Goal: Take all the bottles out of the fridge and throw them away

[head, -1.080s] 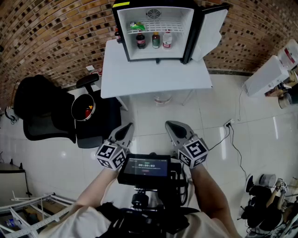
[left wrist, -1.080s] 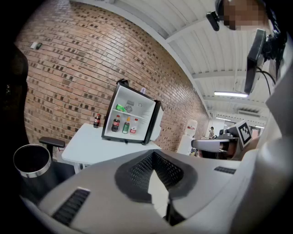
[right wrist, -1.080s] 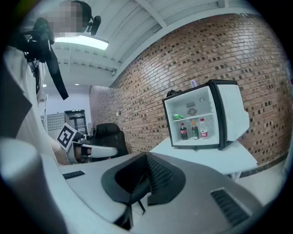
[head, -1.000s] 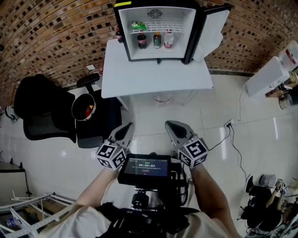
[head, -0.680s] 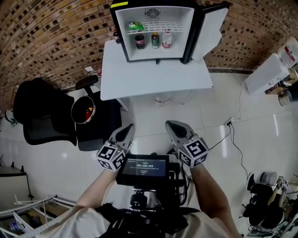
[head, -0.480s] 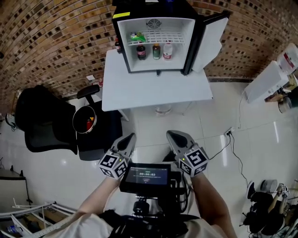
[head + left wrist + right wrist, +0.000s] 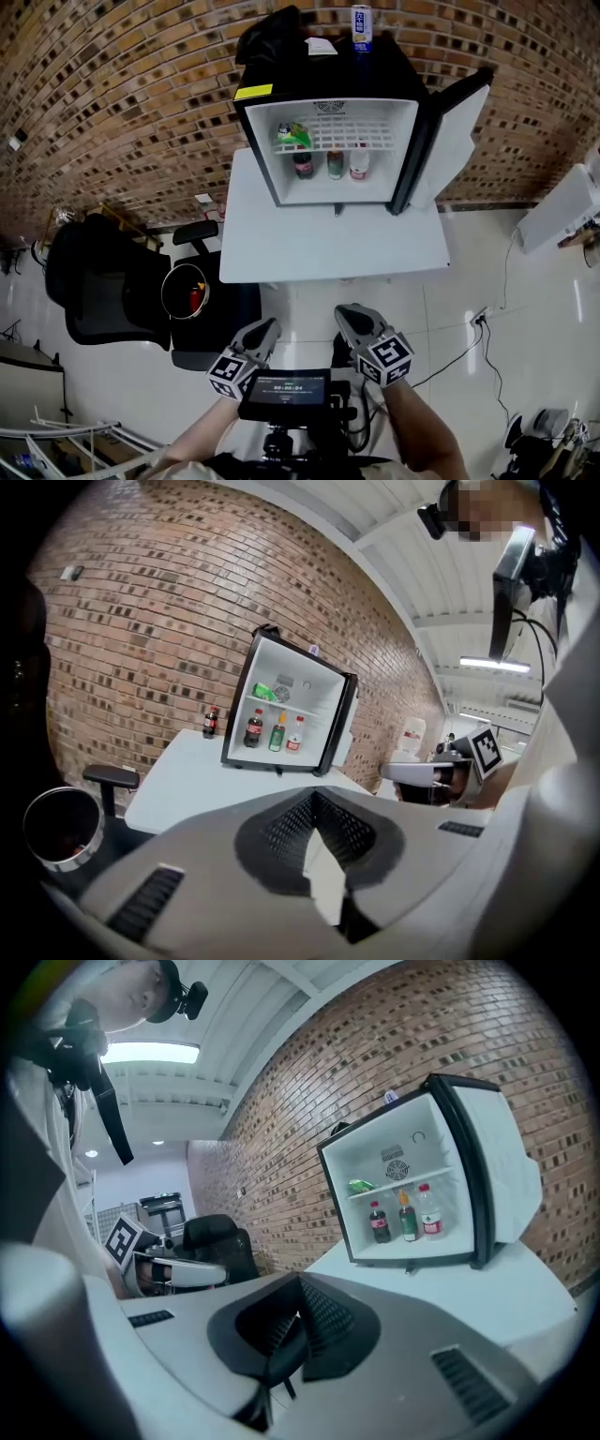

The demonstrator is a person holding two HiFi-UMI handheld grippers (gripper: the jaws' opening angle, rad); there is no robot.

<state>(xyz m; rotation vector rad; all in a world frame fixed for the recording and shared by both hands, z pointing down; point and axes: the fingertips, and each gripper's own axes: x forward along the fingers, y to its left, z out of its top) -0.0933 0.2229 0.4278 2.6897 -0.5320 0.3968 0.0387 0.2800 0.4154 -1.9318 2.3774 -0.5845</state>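
1. Both jaw pairs are shut and empty: left hand-held gripper, right hand-held gripper.
2. Three upright bottles are stood in the open fridge, well ahead across the tabletop; the right is judged nearer.

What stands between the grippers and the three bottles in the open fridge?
Nothing visible blocks them. The door is open, and the cola bottle, green bottle and clear bottle stand in a row in the fridge with nothing in front. Only the white table lies between the fridge and the left gripper and right gripper.
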